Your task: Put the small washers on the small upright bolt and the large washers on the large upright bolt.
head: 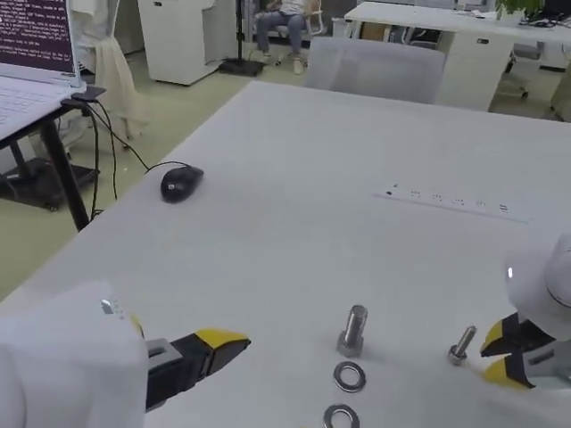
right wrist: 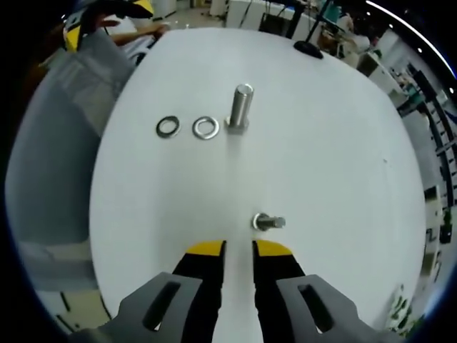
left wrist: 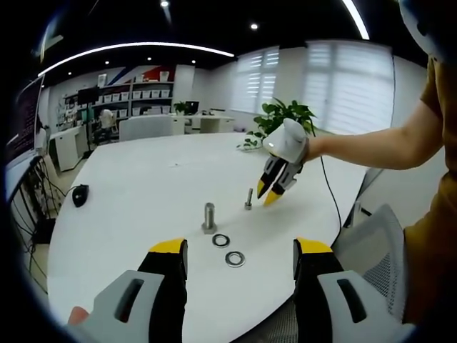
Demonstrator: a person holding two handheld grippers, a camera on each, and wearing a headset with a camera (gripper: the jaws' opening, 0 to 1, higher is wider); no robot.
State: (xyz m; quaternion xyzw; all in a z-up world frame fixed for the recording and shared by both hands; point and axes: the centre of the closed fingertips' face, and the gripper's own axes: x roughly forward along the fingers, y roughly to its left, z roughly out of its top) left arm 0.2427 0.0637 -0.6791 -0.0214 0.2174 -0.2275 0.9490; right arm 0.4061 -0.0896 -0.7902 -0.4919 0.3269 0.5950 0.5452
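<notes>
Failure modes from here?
The right hand-held gripper sits just short of the small upright steel bolt; a nudge could topple it.
The two flat steel washers lie flush on the smooth white table, not far from its edge; a pinch might skid them off.
They lie beside the large upright steel bolt, which a reaching jaw may knock.
</notes>
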